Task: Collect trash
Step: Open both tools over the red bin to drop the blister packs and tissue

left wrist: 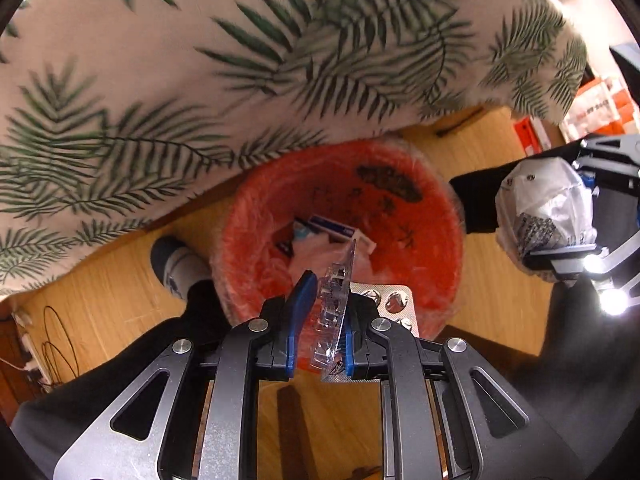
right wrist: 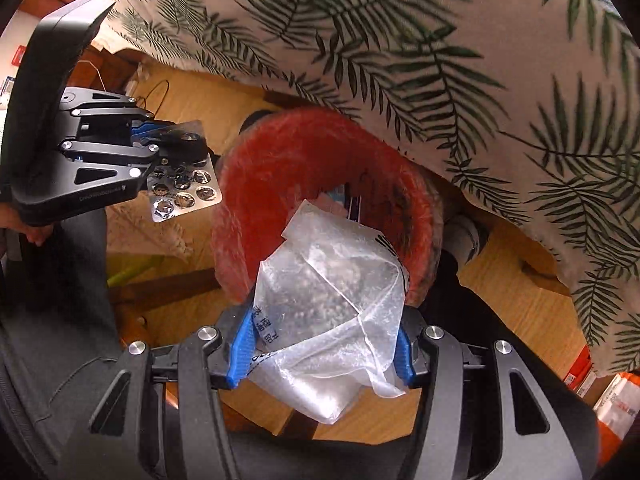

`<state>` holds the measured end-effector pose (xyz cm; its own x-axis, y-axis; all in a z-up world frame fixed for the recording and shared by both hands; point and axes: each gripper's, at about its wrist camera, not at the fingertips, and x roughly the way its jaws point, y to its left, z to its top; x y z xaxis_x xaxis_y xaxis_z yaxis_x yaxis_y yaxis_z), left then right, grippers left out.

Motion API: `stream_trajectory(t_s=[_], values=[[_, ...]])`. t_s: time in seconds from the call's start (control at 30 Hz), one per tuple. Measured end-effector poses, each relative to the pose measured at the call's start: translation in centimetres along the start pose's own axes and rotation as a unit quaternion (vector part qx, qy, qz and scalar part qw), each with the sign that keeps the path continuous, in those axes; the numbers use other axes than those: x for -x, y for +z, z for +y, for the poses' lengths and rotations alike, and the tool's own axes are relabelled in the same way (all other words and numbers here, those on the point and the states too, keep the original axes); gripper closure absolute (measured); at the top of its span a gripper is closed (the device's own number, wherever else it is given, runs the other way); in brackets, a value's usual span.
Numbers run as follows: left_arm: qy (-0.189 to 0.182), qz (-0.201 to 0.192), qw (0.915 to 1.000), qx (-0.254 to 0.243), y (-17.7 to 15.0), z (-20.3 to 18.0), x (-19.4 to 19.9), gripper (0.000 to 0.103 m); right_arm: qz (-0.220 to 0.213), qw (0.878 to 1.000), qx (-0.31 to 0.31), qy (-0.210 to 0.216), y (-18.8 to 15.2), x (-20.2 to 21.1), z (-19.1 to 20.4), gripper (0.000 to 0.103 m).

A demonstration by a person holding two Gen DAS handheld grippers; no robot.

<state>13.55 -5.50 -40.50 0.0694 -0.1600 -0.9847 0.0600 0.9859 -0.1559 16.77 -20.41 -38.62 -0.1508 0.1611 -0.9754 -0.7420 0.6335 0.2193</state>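
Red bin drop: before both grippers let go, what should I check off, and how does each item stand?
1. Left gripper clamped on the blister packs: ok.
2. Right gripper gripping the crumpled plastic bag: ok.
3. Blister packs over the red bin's opening: cannot tell; they hang at its near rim.
4. Plastic bag over the opening: cannot tell; in the right wrist view it overlaps the near rim.
5. Bin has room: ok, only a few cartons at the bottom.
6. Leaf-print tablecloth clear of the opening: not ok, it drapes over the far rim.
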Motion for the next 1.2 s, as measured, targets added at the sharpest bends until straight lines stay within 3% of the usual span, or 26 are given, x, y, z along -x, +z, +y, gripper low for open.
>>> stream_trajectory(t_s=[0.47, 0.7, 1.03, 1.07, 1.1, 1.13, 1.2], values=[[-0.009, 0.078, 0.9967, -0.018, 1.3, 0.7, -7.8, 0.087, 0.065, 0.997, 0.026, -0.015, 2.1, -7.7, -1.7, 0.049], [-0.035, 0.112, 0.9932, -0.002, 1.2, 1.6, -11.3, 0.087, 0.086, 0.995, 0.036, -0.018, 2.2, -10.8, -2.1, 0.049], [-0.045, 0.111, 0.9929, -0.001, 1.4, 2.2, -13.3, 0.086, 0.085, 0.996, 0.035, -0.003, 1.6, -12.1, -2.7, 0.045], [-0.048, 0.105, 0.9933, 0.004, 1.5, 2.3, -13.2, 0.075, 0.089, 0.995, 0.032, 0.003, 1.6, -12.2, -2.8, 0.041], [-0.046, 0.101, 0.9938, 0.008, 1.6, 2.4, -13.4, 0.032, 0.094, 0.995, 0.030, 0.003, 1.6, -12.3, -3.0, 0.035], [-0.042, 0.093, 0.9947, 0.013, 1.7, 2.5, -13.2, 0.008, 0.095, 0.995, 0.028, -0.004, 1.6, -12.3, -3.1, 0.005], [-0.043, 0.094, 0.9944, 0.018, 1.7, 2.7, -13.1, 0.006, 0.087, 0.996, 0.032, -0.009, 1.5, -12.0, -3.0, 0.005]])
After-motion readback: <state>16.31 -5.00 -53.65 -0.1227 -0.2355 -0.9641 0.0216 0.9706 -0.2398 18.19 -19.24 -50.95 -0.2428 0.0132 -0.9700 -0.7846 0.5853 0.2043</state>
